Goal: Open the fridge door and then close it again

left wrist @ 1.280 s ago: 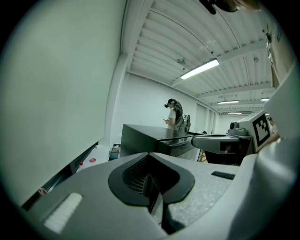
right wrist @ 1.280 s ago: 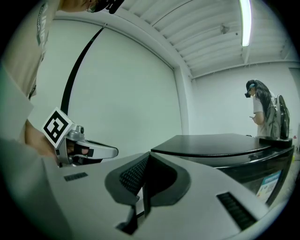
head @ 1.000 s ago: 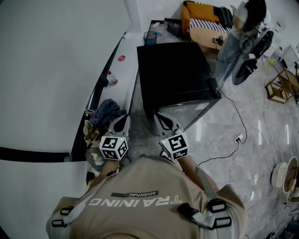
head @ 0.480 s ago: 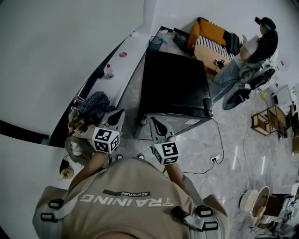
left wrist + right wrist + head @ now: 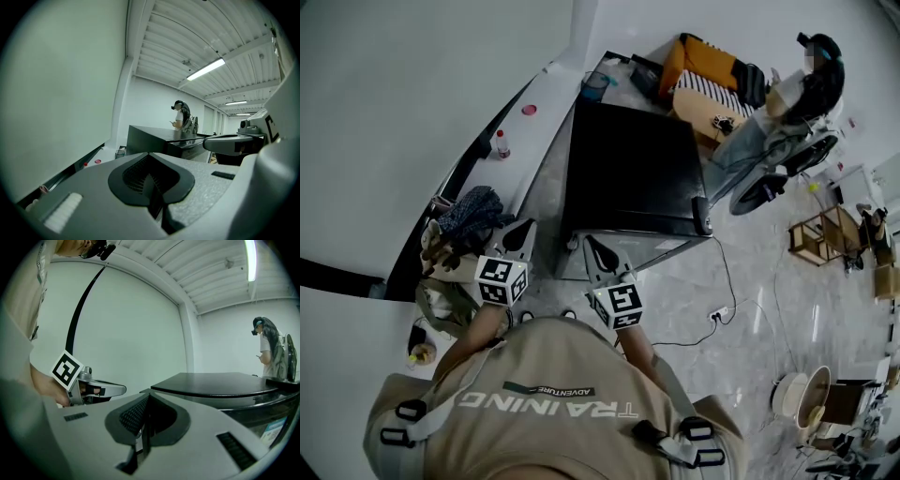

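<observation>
A black mini fridge point(image 5: 628, 169) stands on the floor ahead of me, its door point(image 5: 652, 248) shut and facing me. My left gripper point(image 5: 525, 228) is held off the fridge's front left corner, jaws shut on nothing. My right gripper point(image 5: 591, 244) points at the left end of the door, just short of it, also shut and empty. In the left gripper view the shut jaws point(image 5: 149, 154) aim past the fridge point(image 5: 154, 136), with the right gripper point(image 5: 234, 143) alongside. The right gripper view shows shut jaws point(image 5: 149, 394), the fridge top point(image 5: 225, 383) and the left gripper point(image 5: 93, 387).
A white ledge along the left wall carries a bottle point(image 5: 499, 143) and a bundle of cloth point(image 5: 469, 211). A cable and power strip point(image 5: 719, 311) lie on the floor right of the fridge. Another person point(image 5: 806, 66) is at the back right, near orange cushions point(image 5: 703, 56) and a wooden stool point(image 5: 816, 239).
The head view has swung and pulled back, so the fridge sits a little farther off. Both grippers have drifted left and down in view and stayed shut.
</observation>
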